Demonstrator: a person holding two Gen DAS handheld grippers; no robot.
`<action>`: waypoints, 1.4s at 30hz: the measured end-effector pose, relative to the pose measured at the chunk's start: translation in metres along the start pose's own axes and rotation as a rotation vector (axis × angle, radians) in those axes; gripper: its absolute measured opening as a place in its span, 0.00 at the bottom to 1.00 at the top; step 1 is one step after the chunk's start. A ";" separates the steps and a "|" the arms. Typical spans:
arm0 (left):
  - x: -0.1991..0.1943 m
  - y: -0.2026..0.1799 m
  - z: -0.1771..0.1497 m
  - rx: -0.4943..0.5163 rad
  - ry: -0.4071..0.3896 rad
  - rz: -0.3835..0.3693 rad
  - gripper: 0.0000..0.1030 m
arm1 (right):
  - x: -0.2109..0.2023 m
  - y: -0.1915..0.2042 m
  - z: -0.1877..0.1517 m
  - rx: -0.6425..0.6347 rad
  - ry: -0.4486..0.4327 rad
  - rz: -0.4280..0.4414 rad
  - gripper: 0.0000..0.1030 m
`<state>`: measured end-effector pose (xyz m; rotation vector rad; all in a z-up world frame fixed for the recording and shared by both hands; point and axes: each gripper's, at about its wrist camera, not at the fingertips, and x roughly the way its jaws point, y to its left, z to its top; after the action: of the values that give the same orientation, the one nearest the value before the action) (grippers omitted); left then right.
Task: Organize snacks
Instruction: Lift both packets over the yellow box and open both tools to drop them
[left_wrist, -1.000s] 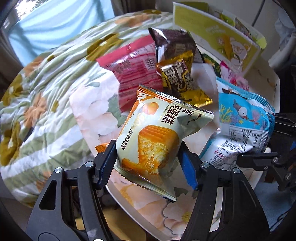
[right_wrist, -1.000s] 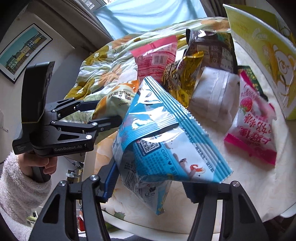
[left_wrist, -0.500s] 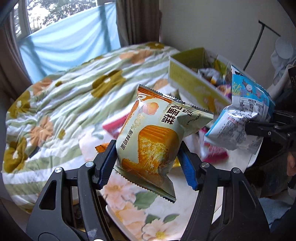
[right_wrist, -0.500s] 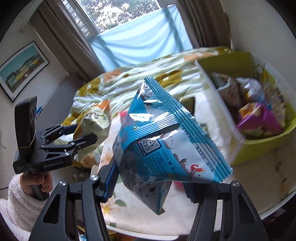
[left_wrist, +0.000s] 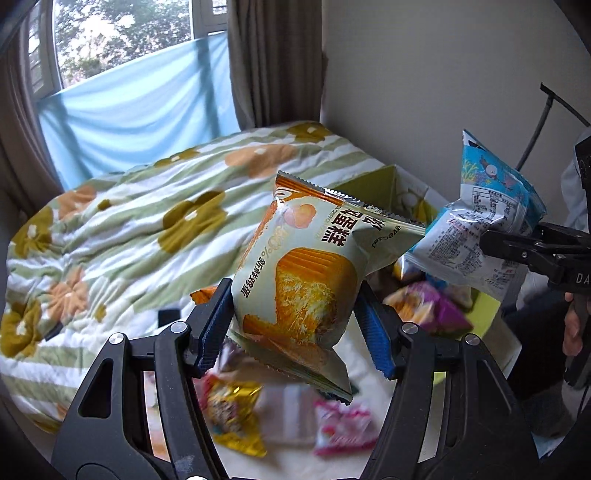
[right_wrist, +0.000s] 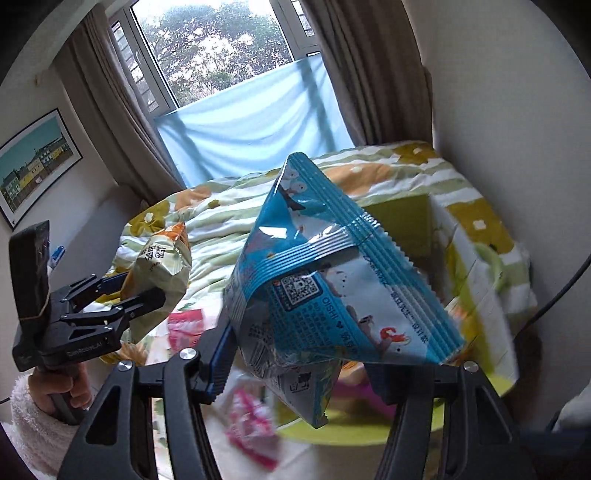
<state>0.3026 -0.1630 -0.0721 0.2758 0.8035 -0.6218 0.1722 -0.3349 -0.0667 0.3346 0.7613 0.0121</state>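
Left wrist view: left tool (left_wrist: 295, 325) clamped on orange-and-cream cake packet (left_wrist: 306, 284), packet up in air over tabletop (left_wrist: 288, 413). Right tool (right_wrist: 295, 365) gripping blue Oishi snack bag (right_wrist: 332, 295), also lifted, hanging over yellow-green box (right_wrist: 354, 435) near tabletop's far edge by wall. Few blurry packets lying loose on tabletop, incl. pink packet (left_wrist: 343, 428) and gold packet (left_wrist: 232, 417). Floral bed (left_wrist: 129, 229) behind.
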 end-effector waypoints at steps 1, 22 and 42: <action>0.010 -0.012 0.011 -0.009 0.002 0.004 0.59 | 0.002 -0.009 0.006 0.002 0.003 0.006 0.55; 0.119 -0.097 0.044 -0.128 0.155 0.105 0.99 | 0.049 -0.127 0.060 0.026 0.116 0.038 0.55; 0.080 -0.081 0.017 -0.157 0.150 0.130 0.99 | 0.106 -0.119 0.072 0.197 0.174 0.118 0.84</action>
<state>0.3052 -0.2679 -0.1196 0.2306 0.9661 -0.4171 0.2852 -0.4552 -0.1257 0.5717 0.9169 0.0787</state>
